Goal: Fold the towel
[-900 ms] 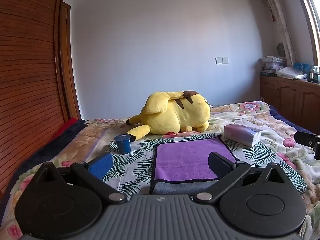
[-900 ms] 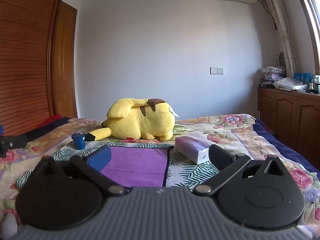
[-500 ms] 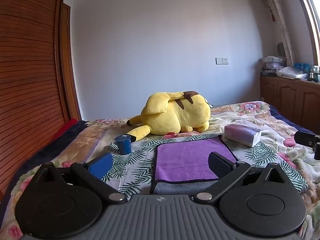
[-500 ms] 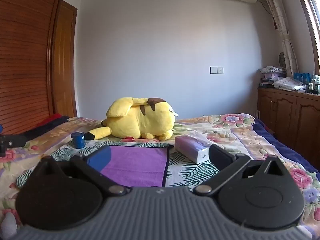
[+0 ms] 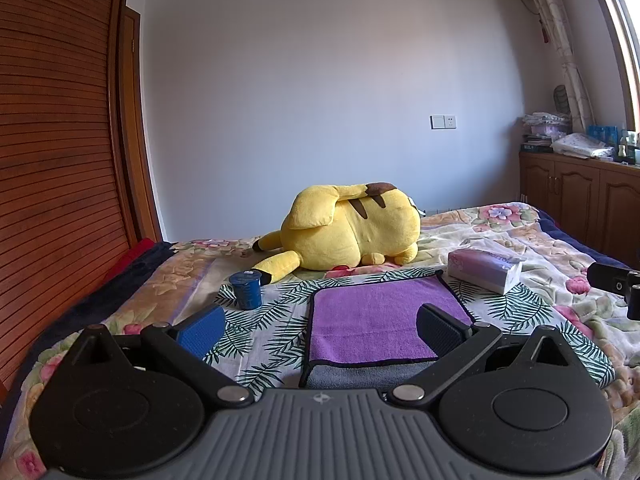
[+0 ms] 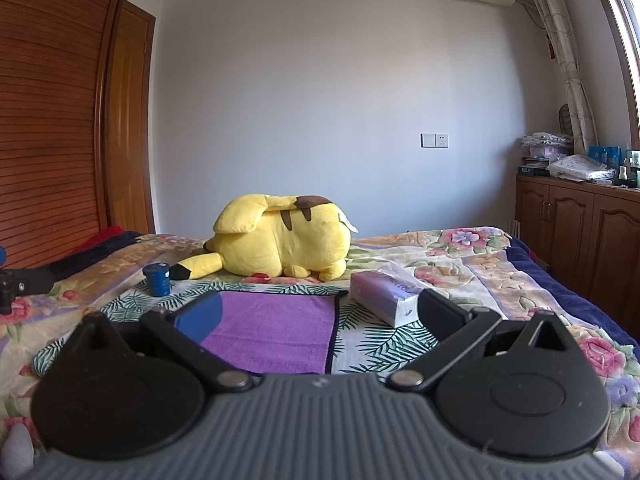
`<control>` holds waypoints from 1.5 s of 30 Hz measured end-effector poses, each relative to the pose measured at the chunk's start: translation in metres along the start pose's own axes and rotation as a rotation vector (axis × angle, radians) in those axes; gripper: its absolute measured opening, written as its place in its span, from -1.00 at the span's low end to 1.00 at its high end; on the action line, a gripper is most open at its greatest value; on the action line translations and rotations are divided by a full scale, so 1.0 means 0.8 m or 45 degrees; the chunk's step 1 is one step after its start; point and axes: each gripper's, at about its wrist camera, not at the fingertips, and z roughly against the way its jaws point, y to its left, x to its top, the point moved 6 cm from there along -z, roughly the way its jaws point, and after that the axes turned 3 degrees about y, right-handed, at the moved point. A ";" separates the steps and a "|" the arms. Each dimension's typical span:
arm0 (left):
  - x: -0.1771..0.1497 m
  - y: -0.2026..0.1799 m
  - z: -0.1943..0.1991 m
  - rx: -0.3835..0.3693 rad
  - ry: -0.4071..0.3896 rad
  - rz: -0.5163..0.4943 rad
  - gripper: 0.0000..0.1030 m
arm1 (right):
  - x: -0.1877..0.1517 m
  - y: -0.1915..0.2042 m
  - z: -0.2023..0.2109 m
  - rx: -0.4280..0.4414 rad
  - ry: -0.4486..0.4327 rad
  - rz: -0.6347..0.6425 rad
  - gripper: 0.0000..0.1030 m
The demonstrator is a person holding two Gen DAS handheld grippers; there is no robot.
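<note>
A purple towel with a dark border lies flat on the bed, its grey underside folded up at the near edge. It also shows in the right wrist view. My left gripper is open and empty, held just before the towel's near edge. My right gripper is open and empty, with the towel's right part between its fingers. The tip of the right gripper shows at the right edge of the left wrist view.
A yellow plush toy lies behind the towel. A blue cup stands to the towel's left. A tissue pack lies to its right. A wooden wardrobe runs along the left and cabinets along the right.
</note>
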 end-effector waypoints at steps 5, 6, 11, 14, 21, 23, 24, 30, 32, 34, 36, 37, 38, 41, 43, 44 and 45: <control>0.000 0.000 0.000 0.001 0.000 0.000 1.00 | 0.000 0.000 0.000 0.000 0.001 0.000 1.00; 0.000 0.000 0.000 0.001 0.000 0.000 1.00 | 0.000 0.000 0.000 0.000 0.001 0.000 1.00; 0.000 0.000 0.000 0.001 -0.001 -0.001 1.00 | 0.000 0.001 0.000 0.000 0.001 0.001 1.00; 0.002 -0.004 -0.001 0.002 0.000 -0.003 1.00 | 0.000 0.001 0.000 0.000 0.001 0.000 1.00; 0.002 -0.004 -0.001 0.002 0.000 -0.004 1.00 | -0.001 0.003 -0.001 0.000 0.002 0.001 1.00; 0.002 -0.006 0.002 0.004 0.002 -0.004 1.00 | -0.001 0.003 -0.001 0.000 0.002 0.002 1.00; 0.001 -0.007 0.000 0.003 0.003 -0.005 1.00 | -0.001 0.003 -0.001 0.001 0.002 0.001 1.00; 0.000 -0.009 0.002 0.003 0.002 -0.004 1.00 | -0.001 0.005 -0.002 0.000 0.003 0.001 1.00; 0.000 -0.009 0.002 0.003 0.003 -0.006 1.00 | 0.000 0.005 -0.002 0.000 0.003 0.001 1.00; 0.000 -0.009 0.002 0.003 0.003 -0.005 1.00 | 0.000 0.005 -0.002 -0.001 0.003 0.001 1.00; 0.000 -0.009 0.002 0.003 0.003 -0.004 1.00 | 0.000 0.005 -0.002 -0.001 0.003 0.001 1.00; 0.000 -0.009 0.002 0.003 0.003 -0.003 1.00 | 0.000 0.006 -0.002 -0.001 0.003 0.002 1.00; 0.000 -0.009 0.002 0.002 0.003 -0.003 1.00 | 0.000 0.006 -0.002 -0.001 0.003 0.002 1.00; 0.000 -0.010 0.002 0.004 0.003 -0.006 1.00 | 0.000 0.006 -0.002 -0.001 0.003 0.002 1.00; 0.000 -0.010 0.002 0.003 0.004 -0.005 1.00 | 0.001 0.006 -0.002 0.000 0.004 0.002 1.00; -0.001 -0.010 0.002 0.004 0.003 -0.006 1.00 | 0.001 0.006 -0.002 -0.001 0.003 0.002 1.00; -0.001 -0.010 0.002 0.004 0.003 -0.006 1.00 | 0.001 0.005 -0.002 -0.001 0.003 0.001 1.00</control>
